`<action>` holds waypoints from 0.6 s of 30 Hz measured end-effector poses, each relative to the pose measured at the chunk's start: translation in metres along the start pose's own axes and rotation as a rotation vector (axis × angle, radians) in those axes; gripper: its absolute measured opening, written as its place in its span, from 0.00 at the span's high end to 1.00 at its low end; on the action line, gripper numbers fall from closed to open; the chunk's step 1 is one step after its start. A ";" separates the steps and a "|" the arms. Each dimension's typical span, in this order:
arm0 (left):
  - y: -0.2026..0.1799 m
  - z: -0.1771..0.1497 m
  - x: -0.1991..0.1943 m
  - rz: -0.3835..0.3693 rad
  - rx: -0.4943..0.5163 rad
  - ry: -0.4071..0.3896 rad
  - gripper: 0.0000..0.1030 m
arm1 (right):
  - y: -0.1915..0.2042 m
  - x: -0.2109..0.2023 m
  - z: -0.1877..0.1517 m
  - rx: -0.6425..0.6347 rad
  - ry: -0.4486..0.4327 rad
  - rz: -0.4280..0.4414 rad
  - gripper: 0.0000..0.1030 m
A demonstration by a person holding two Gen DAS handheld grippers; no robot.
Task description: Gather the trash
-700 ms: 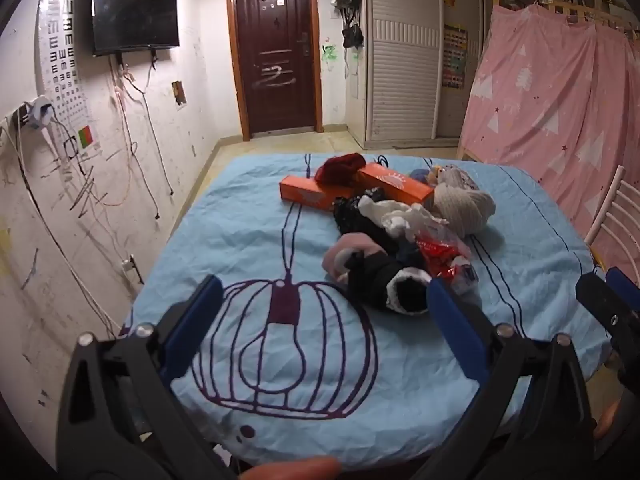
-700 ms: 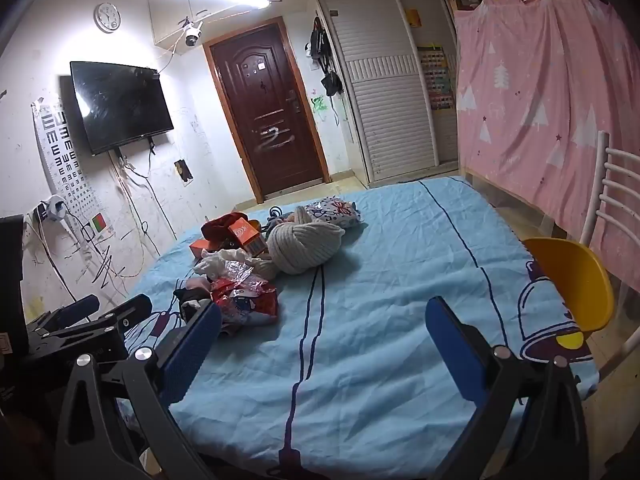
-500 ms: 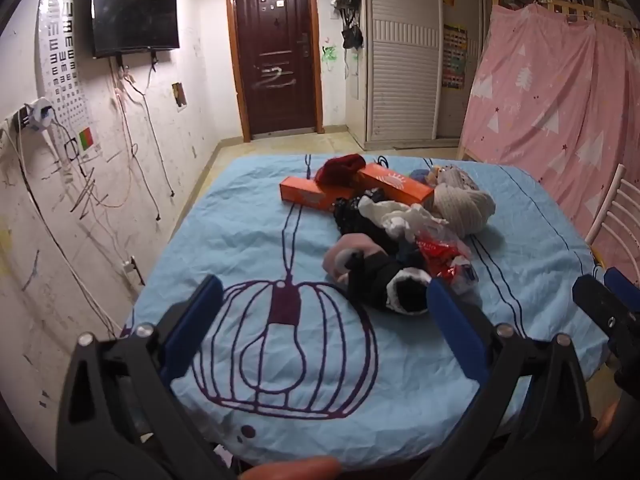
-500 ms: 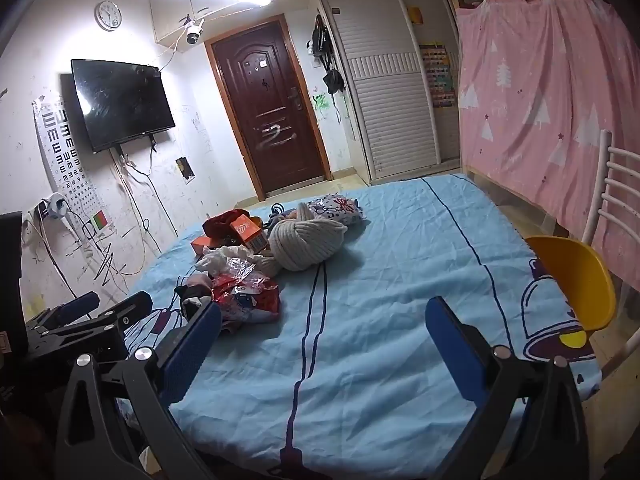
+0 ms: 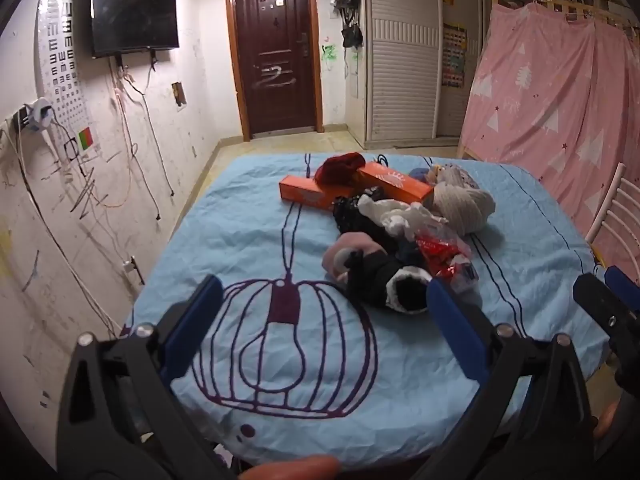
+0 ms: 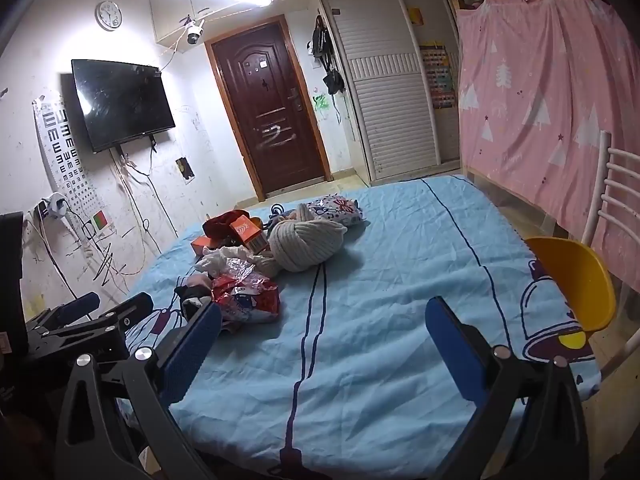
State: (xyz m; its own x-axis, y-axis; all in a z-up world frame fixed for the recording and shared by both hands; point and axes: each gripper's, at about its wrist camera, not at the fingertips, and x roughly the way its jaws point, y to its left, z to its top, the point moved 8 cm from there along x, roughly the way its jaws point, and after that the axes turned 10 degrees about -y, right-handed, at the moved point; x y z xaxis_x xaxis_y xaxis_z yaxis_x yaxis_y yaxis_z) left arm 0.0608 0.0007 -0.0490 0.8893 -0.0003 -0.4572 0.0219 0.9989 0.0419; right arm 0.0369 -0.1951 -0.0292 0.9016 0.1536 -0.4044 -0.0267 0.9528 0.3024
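While both jaws gape wide and empty, left gripper [image 5: 320,320] and right gripper [image 6: 322,332] hover over bed [image 6: 400,280] near edge; red wrapper [image 6: 248,294] mid-bed.

Orange boxes: two [image 5: 306,196] [image 5: 394,186]. Cream yarn ball: one [image 5: 464,206]. Red foil wrapper: one [image 6: 244,296]. Dark red hat: one [image 5: 338,166]. Patterned pouch: one [image 6: 338,210]. Black-and-white garments in the heap: perhaps three, tangled, hard to separate [image 5: 384,280]. Yellow chair: one [image 6: 576,280].
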 end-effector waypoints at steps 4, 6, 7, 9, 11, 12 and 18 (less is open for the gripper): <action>0.000 -0.001 -0.003 0.001 0.002 -0.001 0.05 | 0.001 0.000 0.000 -0.003 -0.001 -0.001 0.08; 0.000 0.000 0.001 0.001 0.001 0.001 0.05 | 0.001 0.000 0.000 -0.005 -0.001 -0.001 0.08; 0.001 0.000 0.000 0.001 0.001 0.001 0.05 | 0.001 0.000 0.000 -0.003 0.001 0.000 0.08; 0.000 0.000 0.001 0.001 0.002 0.000 0.05 | 0.002 0.000 0.000 -0.002 0.003 0.000 0.08; 0.001 0.000 0.001 0.002 0.002 0.001 0.05 | 0.002 0.000 0.000 -0.004 0.000 0.000 0.08; 0.002 0.000 0.000 0.002 0.002 0.001 0.05 | 0.002 0.000 -0.001 -0.005 -0.002 -0.001 0.08; 0.003 0.000 -0.001 0.003 0.000 0.001 0.05 | 0.002 0.000 0.000 -0.004 0.002 0.000 0.08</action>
State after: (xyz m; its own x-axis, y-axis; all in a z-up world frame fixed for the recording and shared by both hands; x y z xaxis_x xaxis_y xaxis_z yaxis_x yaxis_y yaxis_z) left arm 0.0600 0.0042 -0.0489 0.8888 0.0026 -0.4583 0.0194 0.9989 0.0431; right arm 0.0366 -0.1935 -0.0288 0.9008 0.1544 -0.4058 -0.0286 0.9537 0.2994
